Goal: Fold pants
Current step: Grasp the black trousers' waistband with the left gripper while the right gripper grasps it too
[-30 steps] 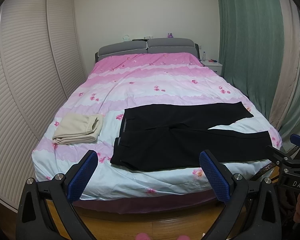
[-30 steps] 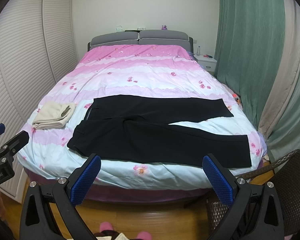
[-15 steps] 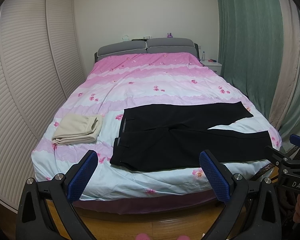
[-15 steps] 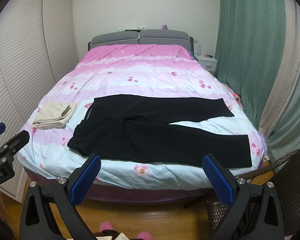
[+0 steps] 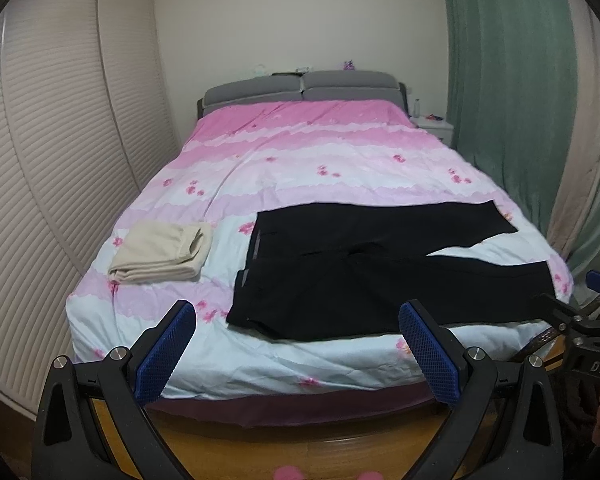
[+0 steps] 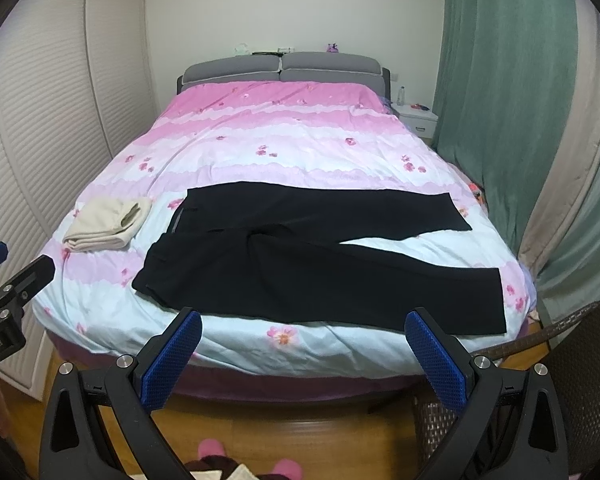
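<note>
Left gripper (image 5: 298, 344) at the foot of the bed, blue-padded fingers (image 5: 166, 350) spread wide, nothing between them, not touching any fabric. Right gripper (image 6: 302, 350) same state: blue pads apart, empty, held short of the mattress edge. Each gripper's black frame shows at the edge of the other's view. Pink slippers (image 6: 212, 449) on the wooden floor (image 6: 300, 432) directly below. Brown wicker chair (image 6: 580, 380) at the near right corner of the bed.

Black long pants (image 6: 300, 268) lie flat and unfolded on the pink-and-white floral duvet (image 6: 280, 140), near the foot edge. Waistband points left, both legs run right. Legs splay apart: the near leg's hem reaches the right corner of the bed, the far leg angles away from it, with a wedge of duvet showing between them.

Folded beige garment (image 5: 162, 254) sits on the duvet left of the waistband, near but not touching.

Beyond that the duvet is bare up to the grey padded headboard (image 6: 280, 66). Small items on top of the headboard, too small to identify. White nightstand (image 6: 416, 118) right of the headboard with a small bottle on it. White louvred wardrobe doors (image 5: 60, 160) along the left wall, green curtain (image 6: 508, 100) on the right.
</note>
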{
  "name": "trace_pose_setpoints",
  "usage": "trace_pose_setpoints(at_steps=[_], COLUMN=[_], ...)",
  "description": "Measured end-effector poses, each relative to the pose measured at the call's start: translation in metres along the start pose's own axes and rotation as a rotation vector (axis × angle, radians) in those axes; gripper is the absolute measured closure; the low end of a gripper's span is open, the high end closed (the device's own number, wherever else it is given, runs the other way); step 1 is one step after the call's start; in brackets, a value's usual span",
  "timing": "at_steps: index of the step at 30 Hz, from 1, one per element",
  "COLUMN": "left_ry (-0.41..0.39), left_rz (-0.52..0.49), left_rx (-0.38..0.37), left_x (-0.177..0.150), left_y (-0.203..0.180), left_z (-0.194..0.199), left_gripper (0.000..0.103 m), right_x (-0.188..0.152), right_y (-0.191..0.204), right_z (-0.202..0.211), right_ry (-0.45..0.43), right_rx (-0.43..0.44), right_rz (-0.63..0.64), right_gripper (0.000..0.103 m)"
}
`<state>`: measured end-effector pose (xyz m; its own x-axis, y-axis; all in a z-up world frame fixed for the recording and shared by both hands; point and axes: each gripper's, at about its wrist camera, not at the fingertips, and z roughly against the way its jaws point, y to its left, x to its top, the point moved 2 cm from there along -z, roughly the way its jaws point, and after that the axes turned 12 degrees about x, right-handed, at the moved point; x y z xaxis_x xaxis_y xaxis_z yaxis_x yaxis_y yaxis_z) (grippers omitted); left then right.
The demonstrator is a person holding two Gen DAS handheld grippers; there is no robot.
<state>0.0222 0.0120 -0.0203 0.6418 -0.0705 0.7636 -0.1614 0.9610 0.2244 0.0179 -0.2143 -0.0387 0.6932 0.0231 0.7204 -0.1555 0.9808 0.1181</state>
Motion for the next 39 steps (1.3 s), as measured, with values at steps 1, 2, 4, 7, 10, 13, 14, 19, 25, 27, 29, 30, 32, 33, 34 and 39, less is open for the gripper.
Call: trace_pose_setpoints(at_steps=[1,2,4,7,10,13,14,19,25,27,29,30,32,33,34,39], left_ry=[0.009,0.024,0.058,0.117,0.176,0.241,0.251,0.379,0.565,0.604,0.642,0.673,0.729,0.758,0.774,0.886], left_rz=[0.002,0.005,0.013,0.017,0.026,0.015,0.011,-0.04,-0.048,-0.055,-0.053,-0.051,-0.042,-0.032,-0.023,0.057], left_rx=[0.01,0.023,0.044,0.06,0.061,0.063,0.054,0.019,-0.055,-0.07,-0.09,-0.097,-0.101,-0.104,-0.112,-0.169], left_x=[-0.002,-0.005,-0.015,-0.027,-0.036,-0.044,-0.045,-0.049,-0.056,-0.058,-0.063,-0.068,-0.078,-0.082,-0.085,-0.101], left_y=[0.002,0.004,0.011,0.021,0.028,0.031,0.031,0.027,0.02,0.017,0.014,0.011,0.008,0.008,0.007,-0.001], left_z=[-0.005,-0.011,-0.025,-0.052,-0.086,-0.127,-0.139,-0.223,-0.316,-0.339,-0.36,-0.373,-0.39,-0.399,-0.405,-0.433], left_gripper=[0.0,0.0,0.0,0.0,0.0,0.0,0.0,0.0,0.0,0.0,0.0,0.0,0.0,0.0,0.0,0.0], right_x=[-0.001,-0.001,-0.004,-0.011,-0.018,-0.025,-0.025,-0.029,-0.036,-0.041,-0.047,-0.05,-0.057,-0.06,-0.063,-0.069], right_y=[-0.001,-0.002,-0.004,-0.005,-0.004,-0.005,-0.006,-0.016,-0.034,-0.04,-0.045,-0.046,-0.051,-0.054,-0.056,-0.062], right_z=[-0.004,-0.008,-0.017,-0.038,-0.066,-0.105,-0.116,-0.185,-0.272,-0.292,-0.314,-0.322,-0.339,-0.347,-0.352,-0.373], right_ry=[0.006,0.012,0.021,0.055,0.098,0.166,0.179,0.275,0.411,0.445,0.482,0.498,0.54,0.555,0.568,0.591], right_rx=[0.002,0.006,0.033,0.059,0.058,0.062,0.066,0.056,0.028,0.003,-0.014,-0.028,-0.055,-0.058,-0.054,-0.049], right_rz=[-0.003,-0.007,-0.026,-0.052,-0.064,-0.08,-0.09,-0.2,-0.386,-0.423,-0.467,-0.482,-0.502,-0.515,-0.531,-0.578], right_gripper=[0.001,0.001,0.001,0.001,0.001,0.001,0.001,0.001,0.001,0.001,0.001,0.001,0.005,0.006,0.007,0.008])
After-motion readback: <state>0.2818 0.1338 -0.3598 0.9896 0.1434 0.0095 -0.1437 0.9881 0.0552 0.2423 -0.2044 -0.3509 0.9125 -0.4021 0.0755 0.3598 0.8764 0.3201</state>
